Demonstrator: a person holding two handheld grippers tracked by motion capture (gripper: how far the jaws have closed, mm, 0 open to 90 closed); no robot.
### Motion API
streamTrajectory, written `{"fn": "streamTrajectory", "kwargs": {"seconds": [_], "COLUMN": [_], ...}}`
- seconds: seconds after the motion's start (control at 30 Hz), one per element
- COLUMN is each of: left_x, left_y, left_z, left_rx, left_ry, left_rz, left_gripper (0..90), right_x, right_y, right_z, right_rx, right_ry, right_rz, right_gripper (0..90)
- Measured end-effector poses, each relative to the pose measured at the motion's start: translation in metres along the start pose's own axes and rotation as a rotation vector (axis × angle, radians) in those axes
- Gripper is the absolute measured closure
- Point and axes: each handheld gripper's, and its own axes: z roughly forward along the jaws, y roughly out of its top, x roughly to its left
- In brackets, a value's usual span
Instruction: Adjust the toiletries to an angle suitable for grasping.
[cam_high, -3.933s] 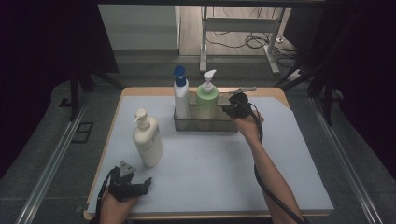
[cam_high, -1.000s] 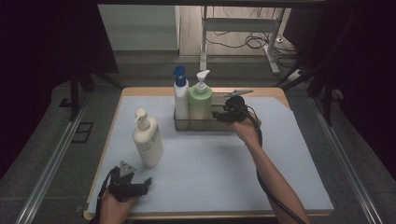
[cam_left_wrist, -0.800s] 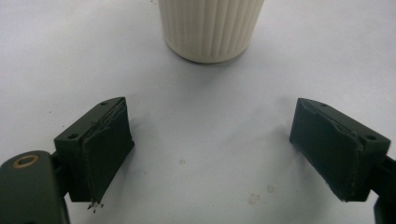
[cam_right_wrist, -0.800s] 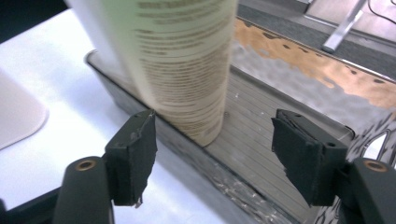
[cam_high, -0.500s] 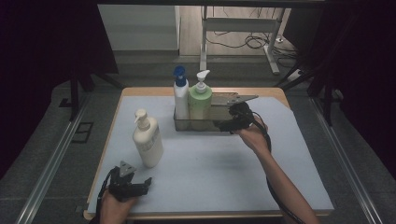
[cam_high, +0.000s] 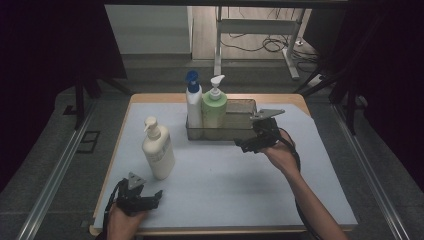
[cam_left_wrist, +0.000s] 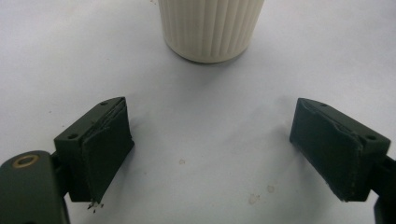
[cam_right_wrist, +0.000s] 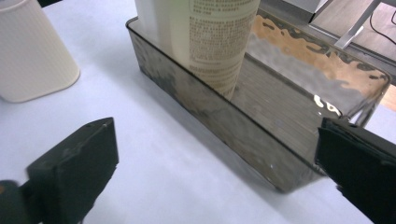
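My left gripper (cam_high: 150, 199) rests released at the near left edge of the table (cam_high: 320, 200), bare mat between its jaws. Just ahead stands the cream bottle (cam_high: 158, 150), its label unreadable. In the tray (cam_high: 240, 132), the green bottle (cam_high: 214, 107) carries fine print, illegible. My right gripper (cam_high: 247, 145) hangs released beside the tray's near wall.

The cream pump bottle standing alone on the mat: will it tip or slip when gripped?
The cream pump bottle is tall with a narrow base, so a high push probably tips it. Its ribbed wall should resist slipping. It looks rigid.
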Motion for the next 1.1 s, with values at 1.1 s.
{"fn": "streamTrajectory", "kwargs": {"seconds": [1.1], "left_x": [0.000], "left_y": [0.000], "left_z": [0.000], "left_rx": [-0.002], "left_ry": [0.001], "left_rz": [-0.002], "left_gripper": [12.1], "right_x": [0.005], "right_y": [-0.096], "right_z": [-0.046], "right_rx": [0.056], "right_ry": [-0.041], "right_rz": [0.038], "right_gripper": [0.4]}}
